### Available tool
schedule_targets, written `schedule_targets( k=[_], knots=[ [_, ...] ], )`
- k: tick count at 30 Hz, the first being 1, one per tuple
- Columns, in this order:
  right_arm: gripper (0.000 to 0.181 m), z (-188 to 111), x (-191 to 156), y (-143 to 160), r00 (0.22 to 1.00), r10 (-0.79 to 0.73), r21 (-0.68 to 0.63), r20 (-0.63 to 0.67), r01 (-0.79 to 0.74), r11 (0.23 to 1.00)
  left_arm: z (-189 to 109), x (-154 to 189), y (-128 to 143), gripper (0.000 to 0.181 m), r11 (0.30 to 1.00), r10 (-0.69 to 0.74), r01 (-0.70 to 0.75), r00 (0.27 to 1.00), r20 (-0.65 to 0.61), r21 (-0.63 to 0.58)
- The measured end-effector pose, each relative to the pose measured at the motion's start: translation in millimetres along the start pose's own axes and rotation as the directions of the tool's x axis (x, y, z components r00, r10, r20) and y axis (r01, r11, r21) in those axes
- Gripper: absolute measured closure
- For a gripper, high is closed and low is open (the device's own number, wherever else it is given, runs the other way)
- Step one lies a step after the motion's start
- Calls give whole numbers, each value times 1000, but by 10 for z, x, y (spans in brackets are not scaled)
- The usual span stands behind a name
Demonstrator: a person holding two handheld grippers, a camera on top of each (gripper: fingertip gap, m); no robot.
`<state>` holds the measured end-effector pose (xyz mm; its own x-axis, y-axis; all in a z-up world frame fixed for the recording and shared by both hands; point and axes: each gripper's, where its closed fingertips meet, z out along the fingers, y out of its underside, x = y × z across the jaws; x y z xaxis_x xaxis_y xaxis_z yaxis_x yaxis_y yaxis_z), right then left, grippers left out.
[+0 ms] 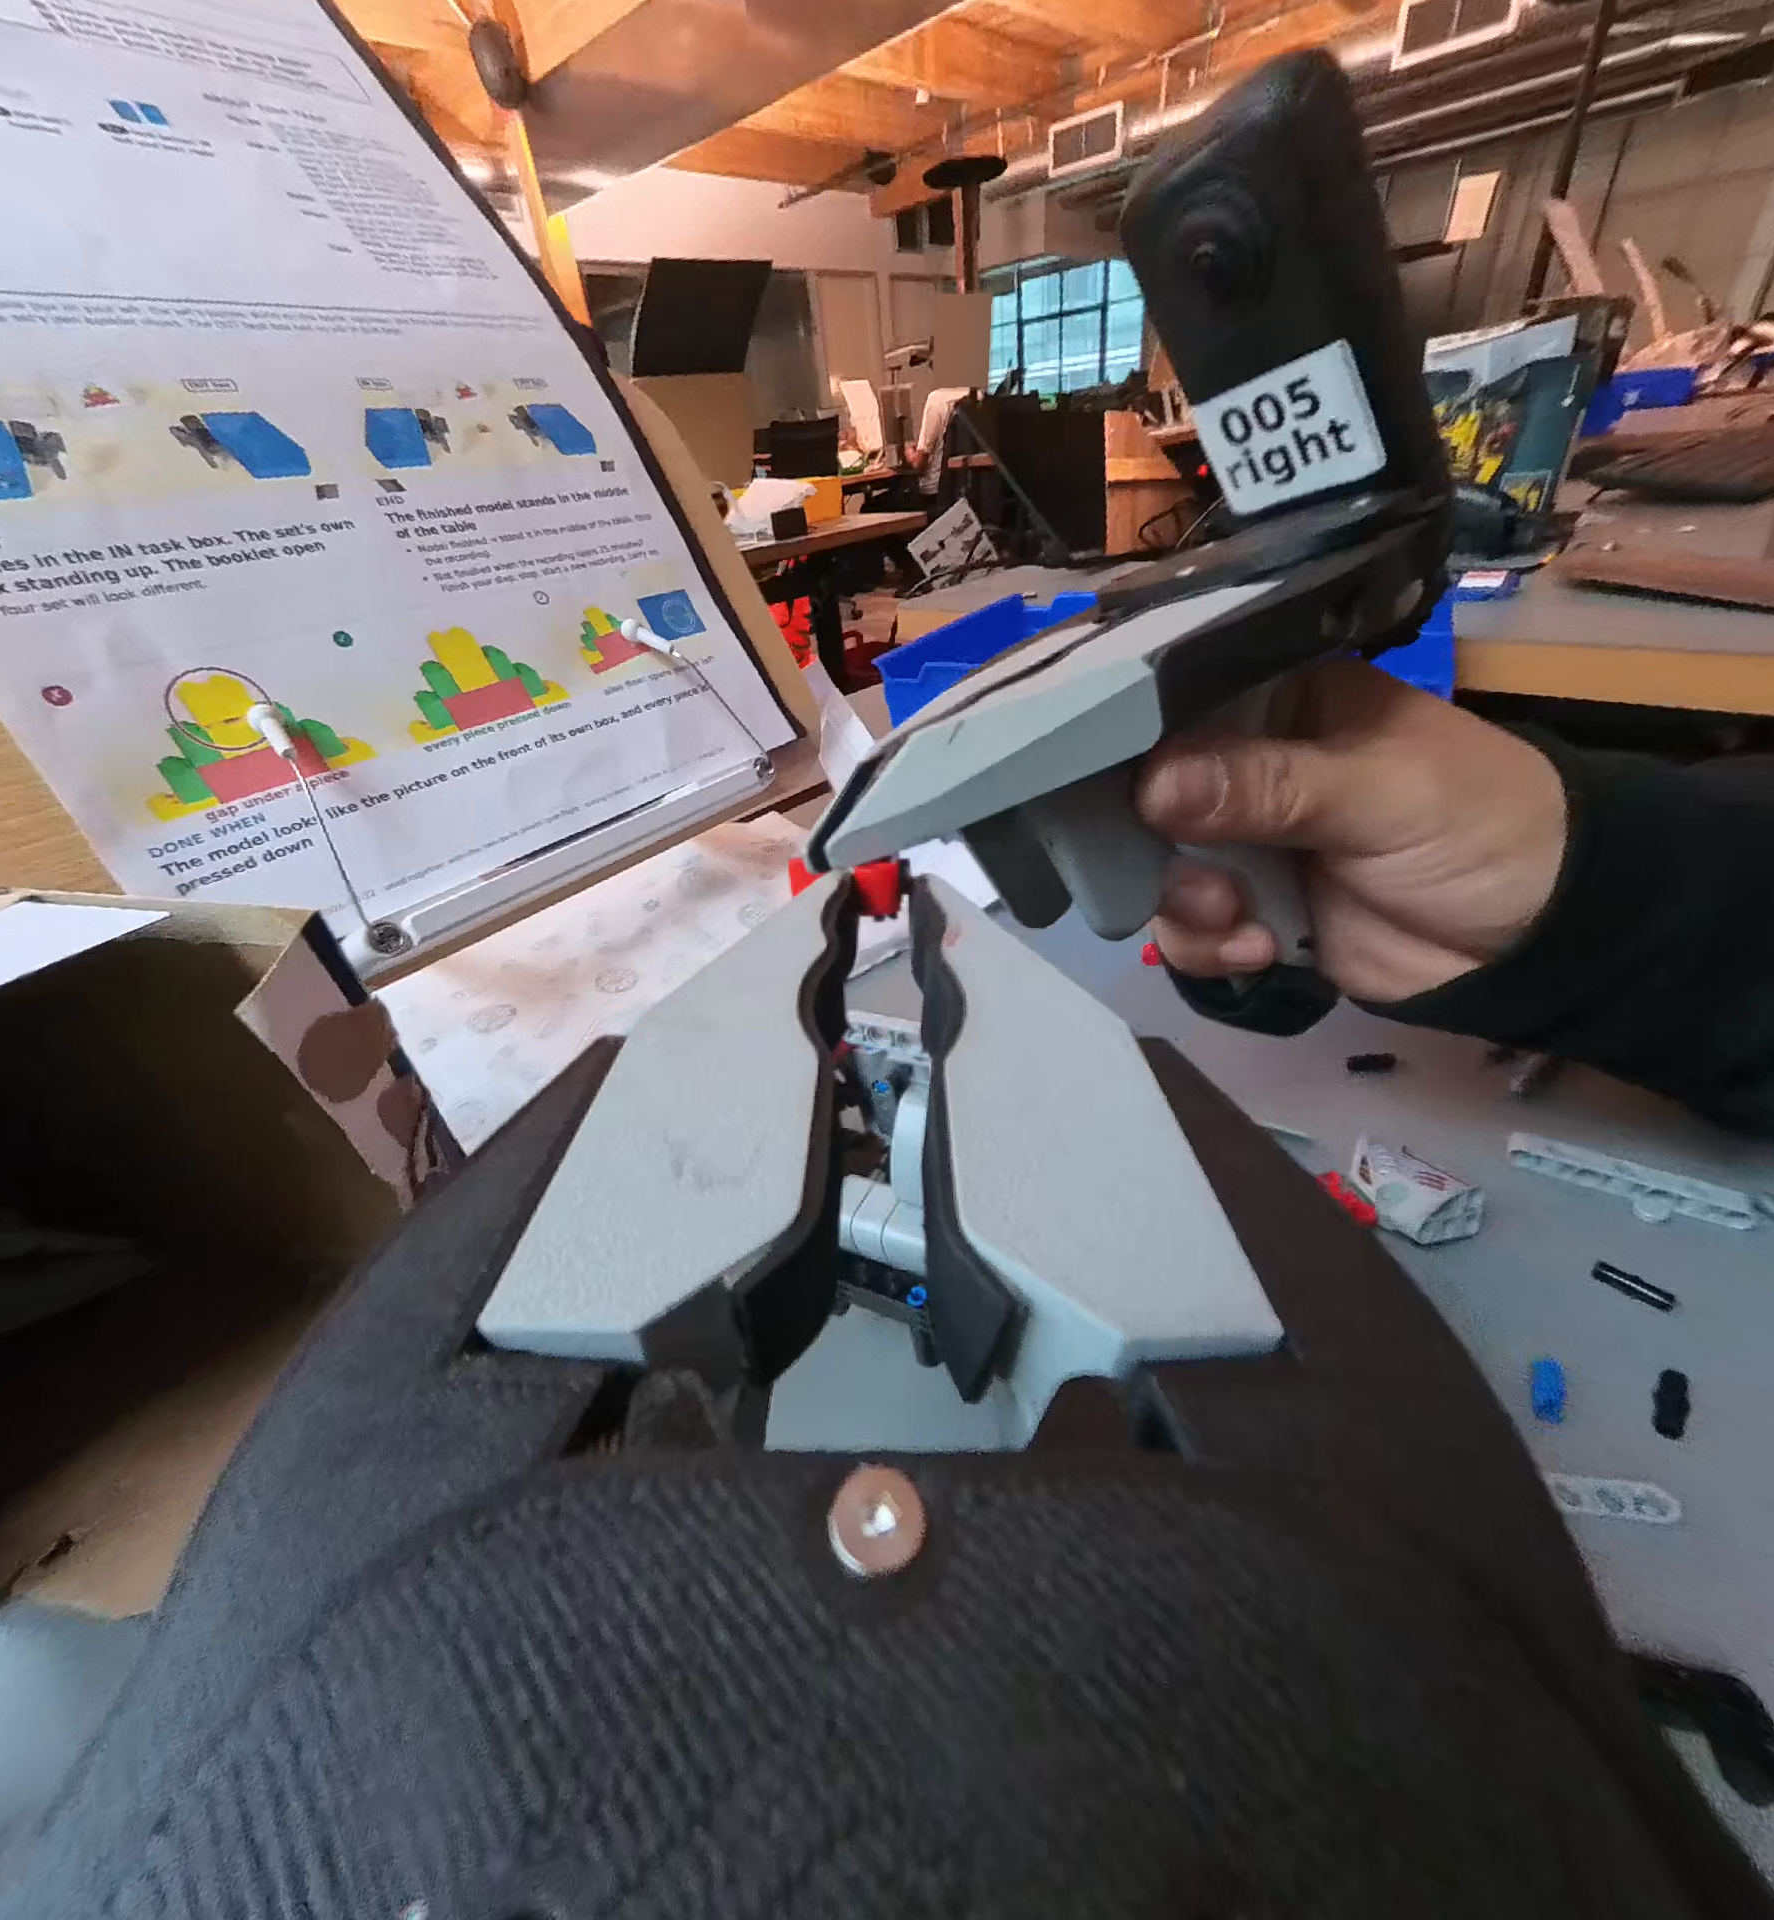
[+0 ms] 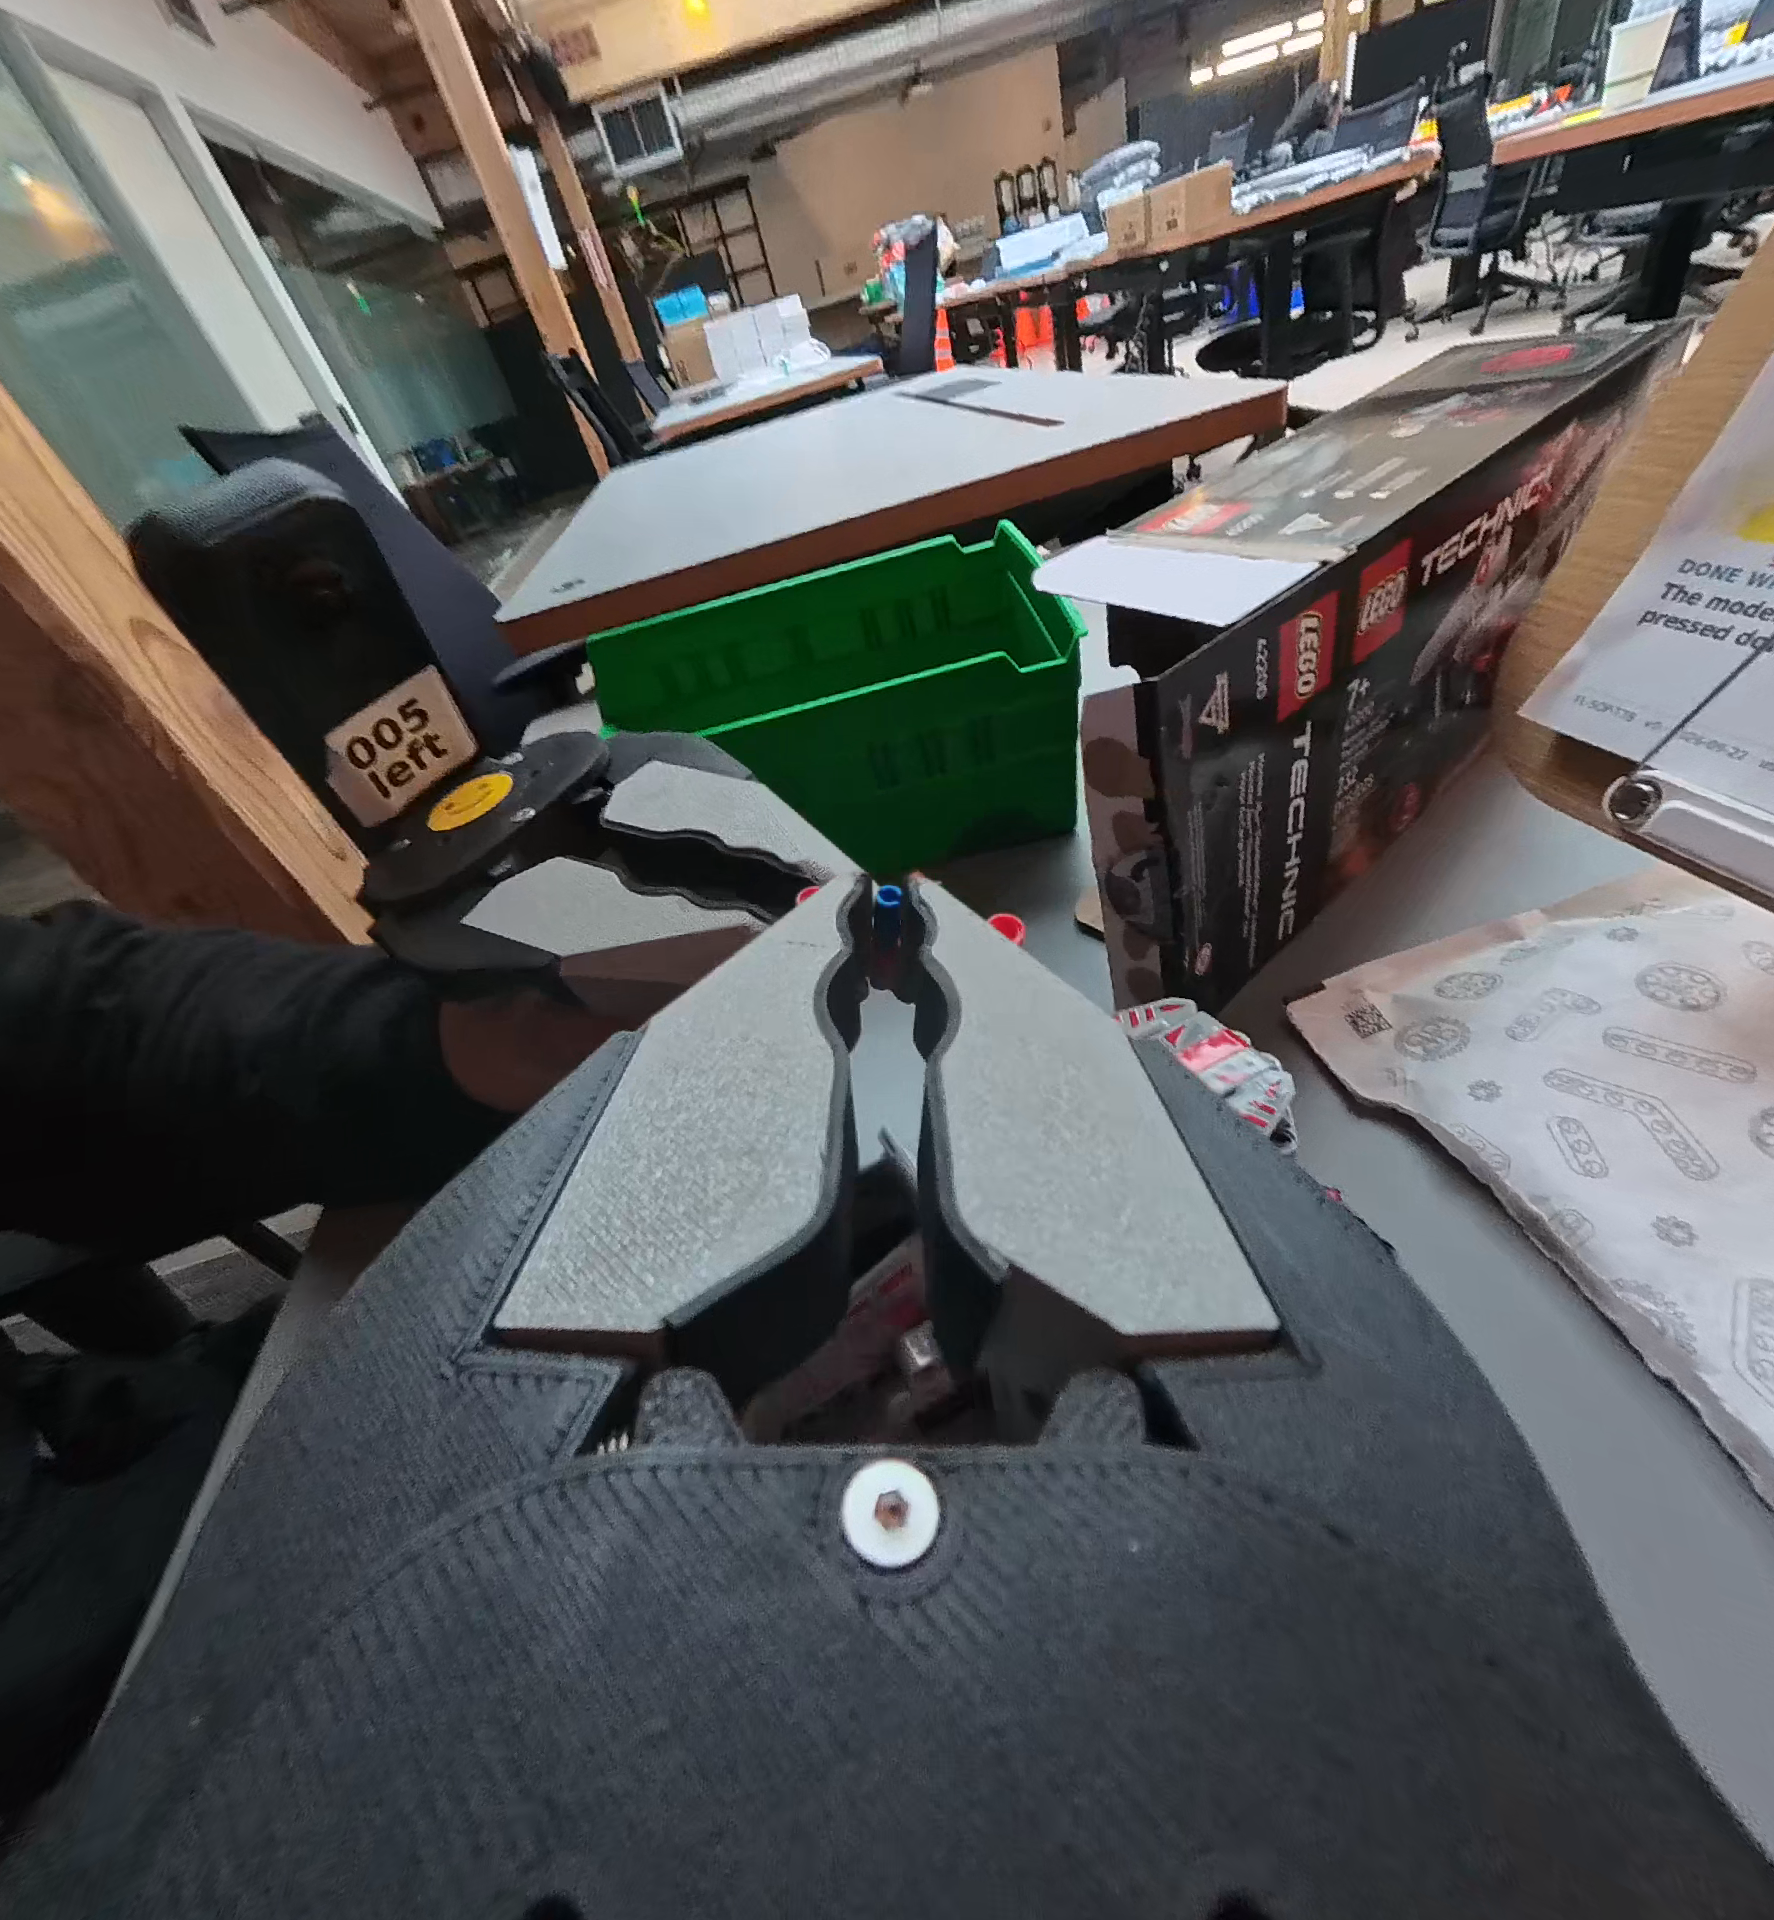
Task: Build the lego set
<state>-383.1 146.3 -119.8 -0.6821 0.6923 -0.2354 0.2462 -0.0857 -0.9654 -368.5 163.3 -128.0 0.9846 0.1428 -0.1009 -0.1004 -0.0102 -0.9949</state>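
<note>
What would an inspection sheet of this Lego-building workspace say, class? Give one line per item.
Surface: grey table, scattered with parts.
Job's things: Lego Technic box; red piece; blue pin; printed parts bag.
Clutter: loose small pieces; crumpled wrapper; green bin.
Grippers: left hand-held gripper shut on red piece; right hand-held gripper shut on blue pin.
Cables: nothing seen.
Surroundings: instruction sheet on stand; workshop benches behind.

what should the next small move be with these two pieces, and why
Probably ease the right tool toward the left tool and line the blue pin up with the red piece. Each tool is shut on its part and the tips sit almost together, seemingly unjoined.
</note>
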Motion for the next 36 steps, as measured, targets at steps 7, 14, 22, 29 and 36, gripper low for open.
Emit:
schedule_targets(
  k=[7,14,22,29,36],
  knots=[
    [181,-52,-18,-104,993,113,101,16,-114,988,5,44,-104,173,986,-149,152,988,-49,64],
    [181,-476,259,-609,997,65,211,-45,-55,976,83,304,115,173,958,-288,282,936,-204,-56],
    [181,-562,-299,-405,958,-37,-107,283,70,992,68,256,11,174,1000,-30,29,991,-132,-11],
    [180,-776,-321,882,978,-76,-521,195,169,836,12,374,-90,174,994,-92,102,965,-246,28],
    [169,-925,-32,1501,984,-159,-636,86,177,751,14,501,-34,174,998,-53,58,955,-293,8]
  ],
)
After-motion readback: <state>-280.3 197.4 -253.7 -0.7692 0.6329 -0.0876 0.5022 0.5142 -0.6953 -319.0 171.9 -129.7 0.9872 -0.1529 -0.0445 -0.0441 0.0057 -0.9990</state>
